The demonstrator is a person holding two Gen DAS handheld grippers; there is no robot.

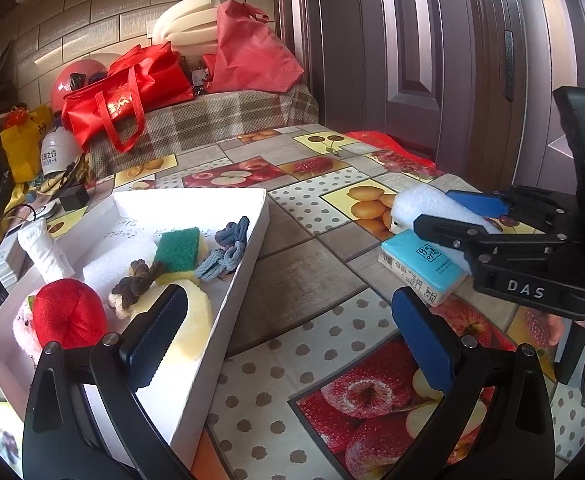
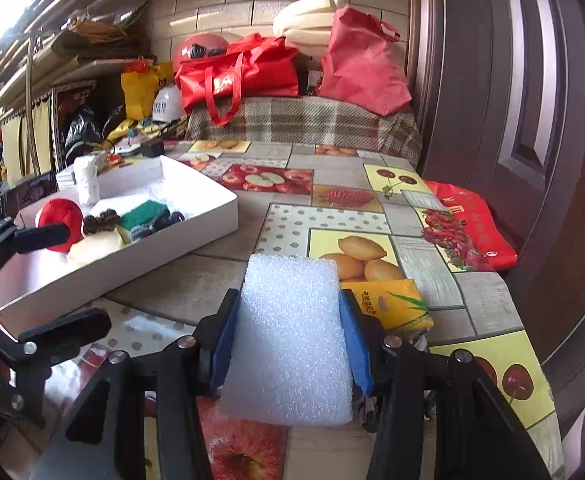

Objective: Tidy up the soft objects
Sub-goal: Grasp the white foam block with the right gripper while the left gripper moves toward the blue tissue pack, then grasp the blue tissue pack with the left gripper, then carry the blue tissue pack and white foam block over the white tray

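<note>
Lying beside foam block: yellow tissue pack.

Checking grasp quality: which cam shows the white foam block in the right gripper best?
Right wrist view: the white foam block fills the centre, both blue pads pressing its sides. The left wrist view shows only its end from the side, largely hidden by the right gripper.
</note>
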